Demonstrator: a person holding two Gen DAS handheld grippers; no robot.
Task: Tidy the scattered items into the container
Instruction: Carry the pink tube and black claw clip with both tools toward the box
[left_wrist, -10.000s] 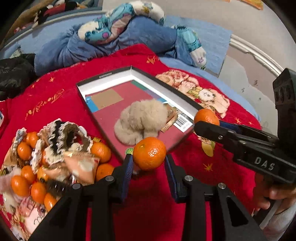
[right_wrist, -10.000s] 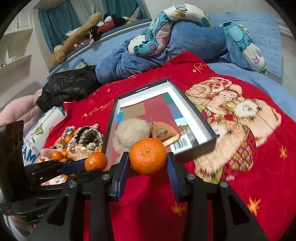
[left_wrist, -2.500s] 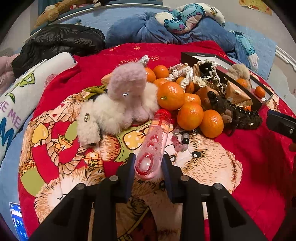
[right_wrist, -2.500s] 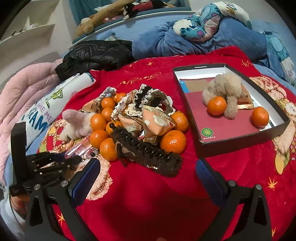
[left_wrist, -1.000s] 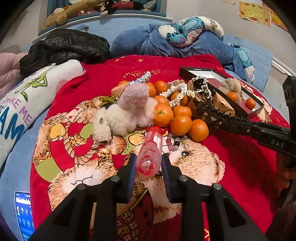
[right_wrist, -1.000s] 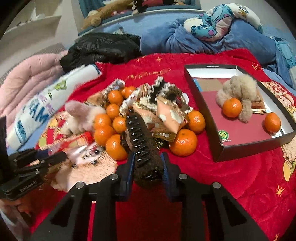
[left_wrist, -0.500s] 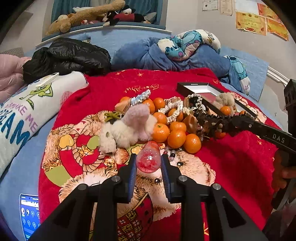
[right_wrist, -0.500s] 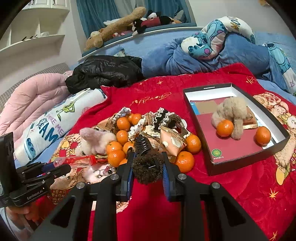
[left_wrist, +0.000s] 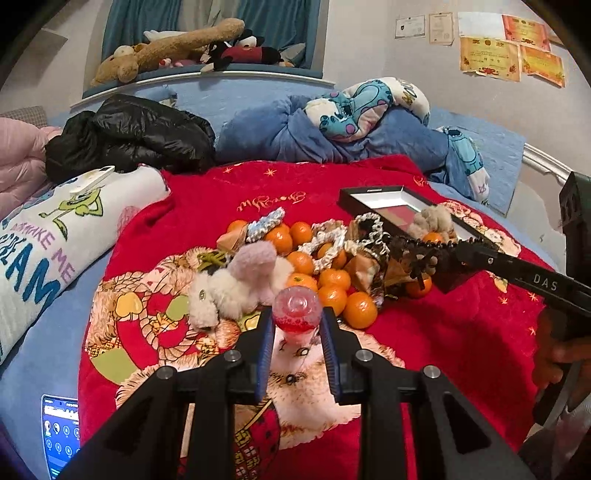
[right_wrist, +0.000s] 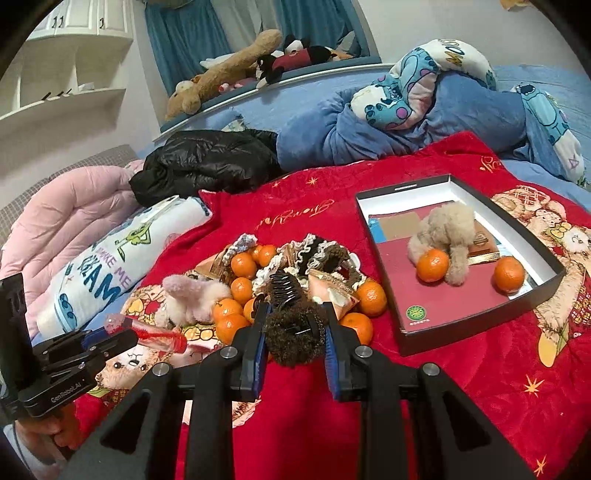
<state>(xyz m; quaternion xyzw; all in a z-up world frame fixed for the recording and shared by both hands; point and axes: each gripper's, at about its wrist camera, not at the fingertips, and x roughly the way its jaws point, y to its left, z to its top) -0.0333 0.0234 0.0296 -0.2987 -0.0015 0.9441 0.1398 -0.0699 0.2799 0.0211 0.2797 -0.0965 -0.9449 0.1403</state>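
Observation:
My left gripper (left_wrist: 297, 325) is shut on a clear tube of red liquid (left_wrist: 296, 308), seen end-on and raised above the red blanket. In the right wrist view the same tube (right_wrist: 155, 334) sticks out of the left gripper (right_wrist: 110, 338) at lower left. My right gripper (right_wrist: 293, 326) is shut on a brown furry hair claw clip (right_wrist: 293, 332), lifted over the pile; the left wrist view shows that clip (left_wrist: 415, 253) at the right. The black box (right_wrist: 517, 302) at right holds a beige plush (right_wrist: 447, 229) and two tangerines (right_wrist: 432, 264).
A pile of tangerines (right_wrist: 240, 266), crocheted scrunchies (right_wrist: 317, 254), wrapped snacks and a pink-white plush (left_wrist: 240, 284) lies mid-blanket. A printed pillow (right_wrist: 107, 266), black jacket (right_wrist: 207, 162) and blue bedding ring the blanket. A phone (left_wrist: 61, 432) lies at lower left.
Both grippers have risen and tipped up with their loads, so the pile and box look smaller and farther. The tube now points straight at the left camera; the clip hangs clear of the pile.

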